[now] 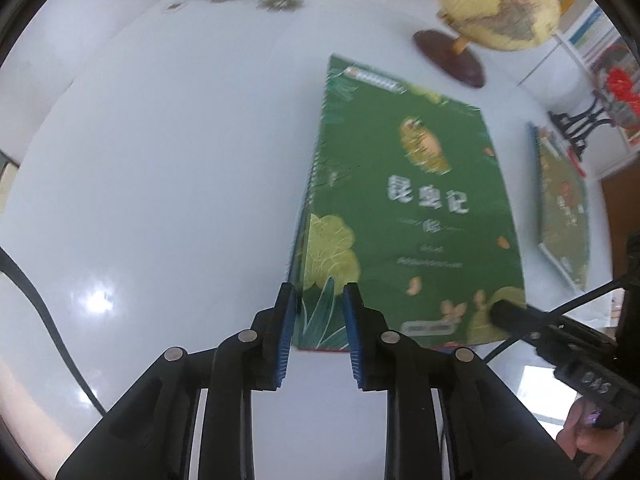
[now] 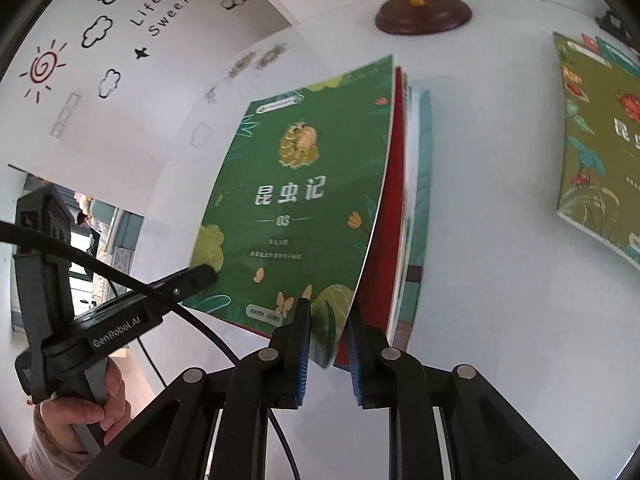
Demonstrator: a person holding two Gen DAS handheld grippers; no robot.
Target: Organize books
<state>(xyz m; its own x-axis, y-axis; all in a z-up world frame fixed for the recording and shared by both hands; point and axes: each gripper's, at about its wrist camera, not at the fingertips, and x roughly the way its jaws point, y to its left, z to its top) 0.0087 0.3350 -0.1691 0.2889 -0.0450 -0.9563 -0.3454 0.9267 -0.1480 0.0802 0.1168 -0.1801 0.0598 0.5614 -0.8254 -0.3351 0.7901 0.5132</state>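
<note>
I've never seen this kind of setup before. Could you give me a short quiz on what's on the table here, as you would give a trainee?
1. True or false: the globe stands on the top book of the pile.
2. What colour is the top book's cover? A red, B green, C blue.
3. By the right gripper the cover's corner is lifted. What colour shows just under it?

Key: 1 false, it stands on the table beyond the pile. 2 B. 3 red.
</note>
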